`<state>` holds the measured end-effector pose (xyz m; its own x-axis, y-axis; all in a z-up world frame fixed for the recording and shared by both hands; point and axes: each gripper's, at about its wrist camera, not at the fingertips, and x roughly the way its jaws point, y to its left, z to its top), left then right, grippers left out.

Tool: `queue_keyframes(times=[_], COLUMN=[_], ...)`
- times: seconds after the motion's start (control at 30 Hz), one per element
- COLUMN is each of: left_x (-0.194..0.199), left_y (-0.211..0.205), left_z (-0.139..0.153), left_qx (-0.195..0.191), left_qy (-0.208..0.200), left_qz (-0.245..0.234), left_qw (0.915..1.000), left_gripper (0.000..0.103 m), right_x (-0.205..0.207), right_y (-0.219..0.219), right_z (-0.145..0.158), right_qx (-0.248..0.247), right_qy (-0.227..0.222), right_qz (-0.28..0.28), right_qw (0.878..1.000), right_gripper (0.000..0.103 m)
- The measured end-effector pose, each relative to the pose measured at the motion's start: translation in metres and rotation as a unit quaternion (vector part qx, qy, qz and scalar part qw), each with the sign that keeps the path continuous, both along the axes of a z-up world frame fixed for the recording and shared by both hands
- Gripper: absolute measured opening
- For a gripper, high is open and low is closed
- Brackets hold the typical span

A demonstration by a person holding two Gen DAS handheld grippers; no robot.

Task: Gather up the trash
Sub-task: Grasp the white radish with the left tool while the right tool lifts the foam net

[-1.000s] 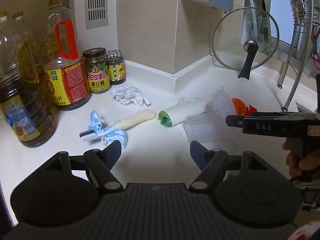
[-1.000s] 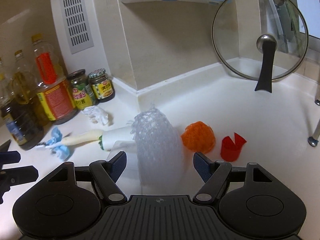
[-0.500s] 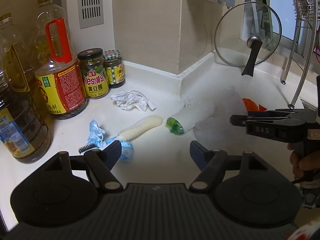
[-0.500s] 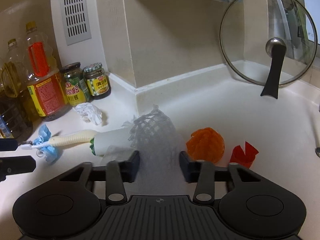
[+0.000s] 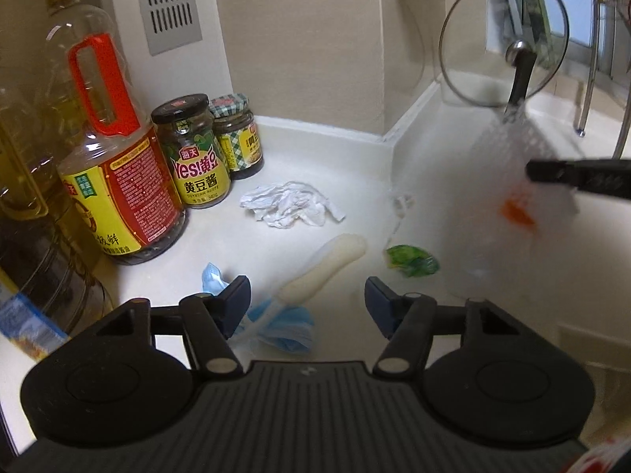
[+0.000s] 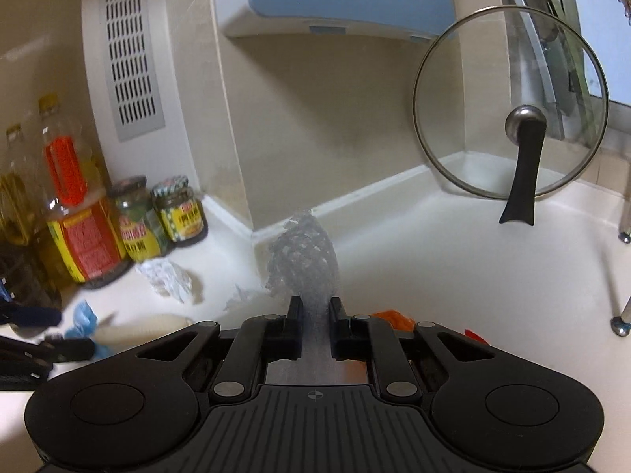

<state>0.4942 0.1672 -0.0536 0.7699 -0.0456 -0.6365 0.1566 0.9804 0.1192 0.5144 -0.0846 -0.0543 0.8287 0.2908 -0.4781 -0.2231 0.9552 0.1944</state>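
**Right gripper grabs the bubble wrap on the kitchen counter**

Left wrist view: The left gripper (image 5: 307,299) hangs over the white counter (image 5: 355,157). Its jaws are closing, but nothing is pinched between them. Just past its fingers lie a brush (image 5: 323,268) with a pale handle and a blue rag (image 5: 284,327) under it. A crumpled paper (image 5: 290,203) sits near two jars (image 5: 201,149) and a big oil bottle (image 5: 114,165). A green scrap (image 5: 412,262) lies to the right. The bubble wrap (image 5: 508,181) looks blurry there, with the black finger of the right gripper (image 5: 579,175) across it.

Right wrist view: The right gripper (image 6: 314,329) is squeezed tight on the bubble wrap (image 6: 305,256), which sticks up between its fingers. Something orange (image 6: 394,317) peeks out just behind. A glass lid (image 6: 510,102) leans against the wall. The crumpled paper (image 6: 167,276) lies far left, near the jars.
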Motion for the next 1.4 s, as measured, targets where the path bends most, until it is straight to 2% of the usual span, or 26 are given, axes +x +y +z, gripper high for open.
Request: queue_keyframes(times=[0.07, 0.2, 0.4, 0.5, 0.6, 1.0, 1.4], left_x=[0.009, 0.023, 0.036, 0.04, 0.04, 0.022, -0.038], left_y=[0.002, 0.001, 0.0, 0.0, 0.0, 0.003, -0.013], left_z=[-0.006, -0.016, -0.029, -0.035, -0.036, -0.004, 0.024], left_qx=[0.012, 0.031, 0.055, 0.06, 0.071, 0.064, 0.019], left_qy=[0.007, 0.019, 0.036, 0.043, 0.037, -0.014, -0.039], left_qz=[-0.005, -0.025, -0.04, -0.046, -0.047, -0.042, -0.026], left_qw=[0.9999, 0.999, 0.9971, 0.9962, 0.9957, 0.997, 0.9987], left_gripper=[0.06, 0.05, 0.047, 0.029, 0.022, 0.019, 0.019], right_x=[0.001, 0.002, 0.0, -0.001, -0.003, -0.017, -0.055], right_y=[0.0, -0.003, -0.01, -0.013, -0.016, -0.024, -0.028], right_z=[0.001, -0.001, -0.003, -0.005, -0.006, 0.003, 0.014], right_qx=[0.005, 0.009, 0.019, 0.022, 0.025, 0.034, 0.05], right_qy=[0.003, 0.009, 0.017, 0.022, 0.025, 0.013, 0.01], right_qz=[-0.002, -0.01, -0.025, -0.031, -0.036, -0.04, -0.01], right_qw=[1.0, 1.0, 0.999, 0.999, 0.999, 0.999, 0.999], right_gripper=[0.013, 0.013, 0.013, 0.013, 0.013, 0.013, 0.013])
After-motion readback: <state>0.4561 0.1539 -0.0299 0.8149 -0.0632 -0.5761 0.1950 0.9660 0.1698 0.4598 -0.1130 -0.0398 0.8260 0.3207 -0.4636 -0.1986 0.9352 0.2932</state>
